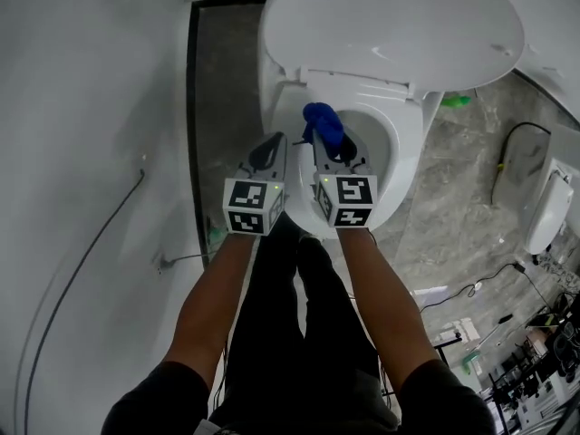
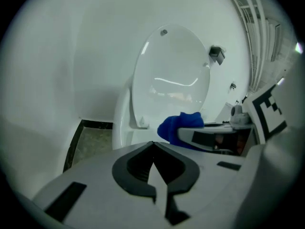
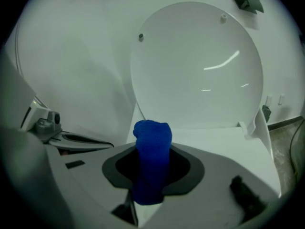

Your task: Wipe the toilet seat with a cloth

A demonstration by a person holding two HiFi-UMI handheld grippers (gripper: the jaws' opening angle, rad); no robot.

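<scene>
I hold the blue cloth (image 3: 151, 161) in my right gripper (image 1: 332, 150). Its fingers (image 3: 190, 168) pinch the cloth in the middle, and a fat blue bunch sticks out past the tips. I think it is held this way so the soft bunch meets the toilet first and the hard fingers do not scrape it.

In the head view the cloth sits in the middle of the frame. It is over the back part of the toilet bowl (image 1: 370, 152), close to the inside edge of the toilet seat (image 1: 412, 148). I cannot tell if it touches the seat yet. The gripper tips forward and down, which looks right for pressing the cloth onto the flat white ring.

The lid (image 1: 390, 25) stands up at the top of the frame. That leaves the whole seat bare, so nothing blocks the wipe.

My left gripper (image 1: 269, 149) is just beside the right one, to its left, above the left side of the seat. Its fingers (image 2: 131, 168) are pressed together with nothing between them. I think it has no job here, so it waits near, closed up, where it cannot catch on the cloth.

Both my arms reach over the near edge of the toilet. The wipe looks about to start. The next move needs a soft push down and a slow slide round the ring.
</scene>
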